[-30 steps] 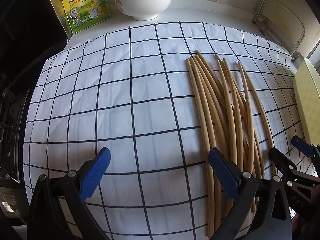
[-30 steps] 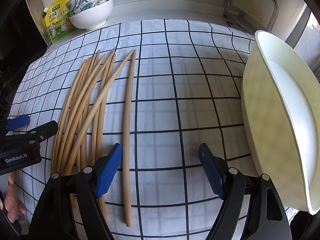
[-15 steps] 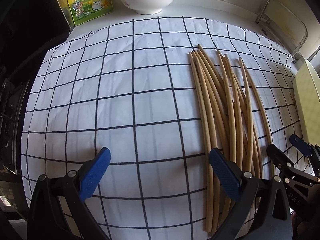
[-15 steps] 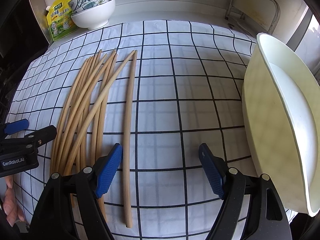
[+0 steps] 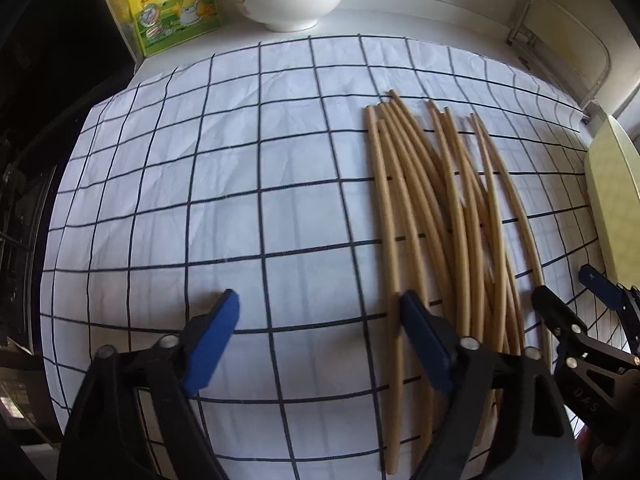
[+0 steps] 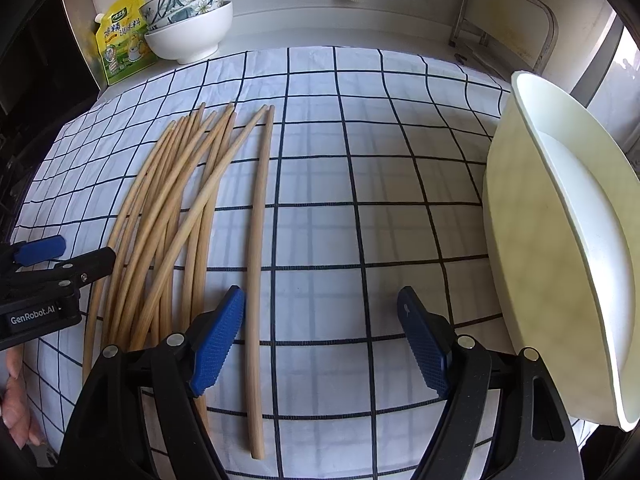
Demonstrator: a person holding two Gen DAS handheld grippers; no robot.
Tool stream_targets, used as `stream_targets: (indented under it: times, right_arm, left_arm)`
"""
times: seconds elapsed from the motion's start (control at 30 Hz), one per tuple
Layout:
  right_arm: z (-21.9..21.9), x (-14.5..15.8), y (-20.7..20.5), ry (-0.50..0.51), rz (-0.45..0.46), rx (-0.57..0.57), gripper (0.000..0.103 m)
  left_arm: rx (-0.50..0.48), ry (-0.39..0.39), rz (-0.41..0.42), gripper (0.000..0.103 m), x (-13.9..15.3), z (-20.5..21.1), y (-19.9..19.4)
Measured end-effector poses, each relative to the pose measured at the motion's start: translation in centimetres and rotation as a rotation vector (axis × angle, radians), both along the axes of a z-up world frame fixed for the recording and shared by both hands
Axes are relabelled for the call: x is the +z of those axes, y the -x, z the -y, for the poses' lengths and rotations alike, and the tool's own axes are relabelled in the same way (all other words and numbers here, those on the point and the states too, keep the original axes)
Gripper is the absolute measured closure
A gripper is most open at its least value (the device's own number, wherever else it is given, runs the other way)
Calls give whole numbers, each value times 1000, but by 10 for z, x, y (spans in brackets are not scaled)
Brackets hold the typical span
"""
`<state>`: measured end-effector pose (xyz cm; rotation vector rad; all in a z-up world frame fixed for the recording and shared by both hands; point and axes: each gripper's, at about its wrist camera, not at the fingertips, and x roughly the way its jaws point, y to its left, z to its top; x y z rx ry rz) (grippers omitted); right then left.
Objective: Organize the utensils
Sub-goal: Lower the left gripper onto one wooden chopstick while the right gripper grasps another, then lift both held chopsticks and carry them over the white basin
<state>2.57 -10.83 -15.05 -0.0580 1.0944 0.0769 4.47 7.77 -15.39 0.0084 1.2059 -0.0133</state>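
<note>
Bamboo-coloured chopsticks (image 5: 440, 216), a loose bundle of long sticks, are laid lengthwise on a white cloth with a dark grid (image 5: 200, 200); several cross one another near the middle. One single chopstick (image 6: 258, 264) is set apart just to the right of the bundle, its far tip close to the bundle's outermost stick. The left gripper (image 5: 320, 330) is held low over the cloth, jaws spread wide, nothing between the blue pads (image 5: 212, 336); its right finger overlaps the leftmost sticks of the bundle in the left wrist view, though contact cannot be told. The right gripper (image 6: 320, 332) is likewise held with jaws spread and empty, the single chopstick lying just inside its left finger, the bundle beyond that finger. Each gripper is seen at the edge of the other's view. A large cream basin (image 6: 560, 248) is stood at the right edge of the cloth, well apart from the chopsticks. At the back left, stacked bowls (image 6: 188, 32), a white one under patterned ones, are placed on the counter beside a yellow-green pouch (image 6: 122, 46) leaned against the wall. A metal rack (image 6: 508, 24) is noted at the back right.
</note>
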Motion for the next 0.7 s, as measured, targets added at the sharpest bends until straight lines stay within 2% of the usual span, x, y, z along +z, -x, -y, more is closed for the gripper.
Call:
stream_targets:
  times: [0.03, 0.1, 0.13, 0.2, 0.23, 0.27, 0.3, 0.37, 0.57, 0.7]
  right_arm:
    - [-2, 0, 0, 4, 6, 7, 29]
    - [-4, 1, -1, 12, 14, 25, 32]
    - [-5, 1, -1, 5, 14, 40, 38]
    - [-9, 2, -1, 3, 10, 61, 47]
    - [-12, 3, -2, 5, 8, 83, 56]
    - [-15, 4, -2, 6, 3, 102, 68]
    - [-18, 5, -3, 8, -2, 119, 74]
    - [-25, 6, -4, 21, -11, 141, 97]
    - [-20, 8, -7, -16, -31, 107, 97]
    - [-11, 21, -6, -65, -31, 68, 97]
  left_arm:
    - [-12, 0, 6, 34, 1, 2, 0]
    - [-34, 4, 13, 47, 3, 7, 0]
    - [-42, 4, 15, 52, 4, 9, 0]
    - [-51, 11, 19, 72, 5, 11, -1]
    - [-55, 15, 19, 78, 6, 11, -1]
    - [-60, 23, 18, 89, 6, 11, -2]
    - [-61, 28, 17, 96, 6, 12, -1]
    - [-62, 44, 14, 96, 6, 10, -1]
    - [-68, 79, -6, 96, 9, 3, -1]
    - [-71, 89, -12, 96, 18, -2, 4]
